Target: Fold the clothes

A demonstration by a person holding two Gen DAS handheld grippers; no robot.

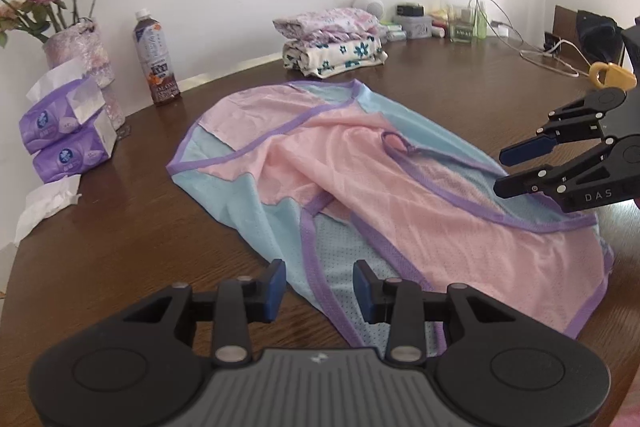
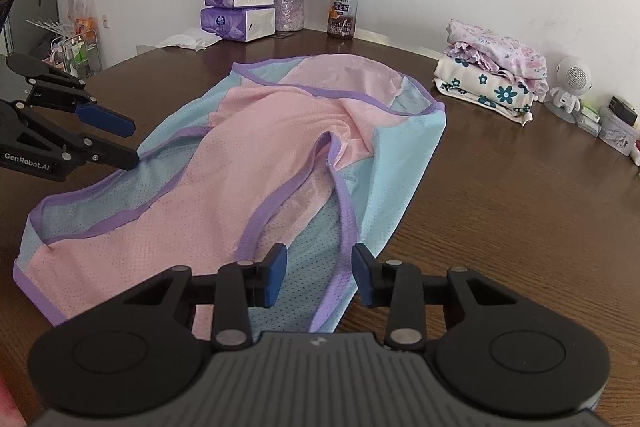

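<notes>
A pink and light-blue mesh garment (image 1: 340,167) with purple trim lies crumpled and spread on the dark wooden table (image 1: 120,247). My left gripper (image 1: 320,287) hovers open over its near blue edge, nothing between the pads. The right gripper (image 1: 504,171) enters from the right, open, just above the garment's purple hem. In the right wrist view the garment (image 2: 240,155) fills the middle, my right gripper (image 2: 320,273) stands open above a purple-trimmed strap, and the left gripper (image 2: 132,143) is open at the far left hem.
A stack of folded floral clothes (image 1: 332,43) sits at the back by the wall. A vase of roses (image 1: 80,51), tissue packs (image 1: 64,139), a bottle (image 1: 158,59), loose tissue (image 1: 44,207), small items and cables (image 1: 532,55) line the table's edges.
</notes>
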